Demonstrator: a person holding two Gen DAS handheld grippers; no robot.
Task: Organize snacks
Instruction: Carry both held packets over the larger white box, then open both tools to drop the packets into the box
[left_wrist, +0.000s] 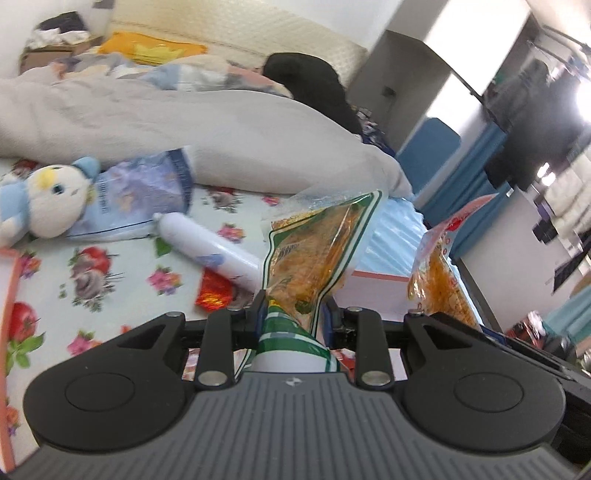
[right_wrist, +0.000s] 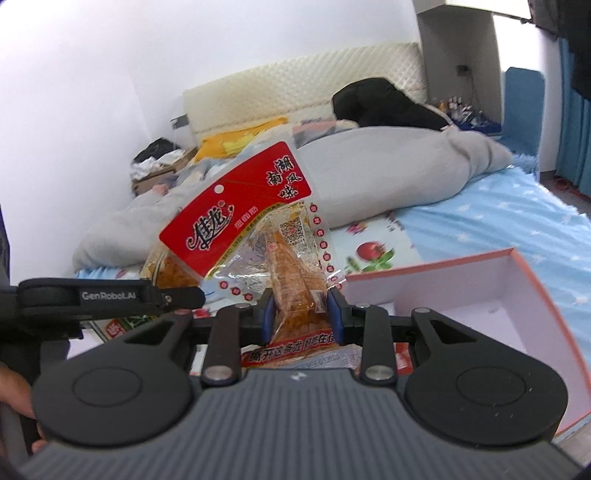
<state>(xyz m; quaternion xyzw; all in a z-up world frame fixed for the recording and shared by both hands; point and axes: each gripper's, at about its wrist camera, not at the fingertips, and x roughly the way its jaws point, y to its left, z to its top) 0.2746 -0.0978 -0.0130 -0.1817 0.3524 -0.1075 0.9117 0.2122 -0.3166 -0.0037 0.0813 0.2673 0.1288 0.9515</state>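
From the left wrist, the left gripper (left_wrist: 293, 314) has its jaws clamped on the lower end of a green-and-white striped snack packet (left_wrist: 314, 247), a clear pouch showing orange-yellow strips inside, which stands up and leans toward one o'clock over the bed. At about three o'clock a red-topped snack packet (left_wrist: 443, 266) rises beside it, above the edge of a pink-rimmed box (left_wrist: 373, 286). On the floral sheet (left_wrist: 110, 280), toward ten o'clock, lie a white tube (left_wrist: 210, 247), a small red foil wrapper (left_wrist: 216, 293), a blue snack bag (left_wrist: 144, 192) and a plush toy (left_wrist: 48, 199) resting against it. From the right wrist, the right gripper (right_wrist: 301, 310) grips the red-topped snack packet (right_wrist: 258, 229) between its blue pads (right_wrist: 268, 312), jaws closed on the clear lower part holding orange strips; its red header with white lettering tilts toward eleven o'clock. The left gripper (right_wrist: 110, 297) reaches in from nine o'clock, just beside the packet. The open pink-rimmed box (right_wrist: 517, 280) sits at three o'clock on the bed, its white inside showing.
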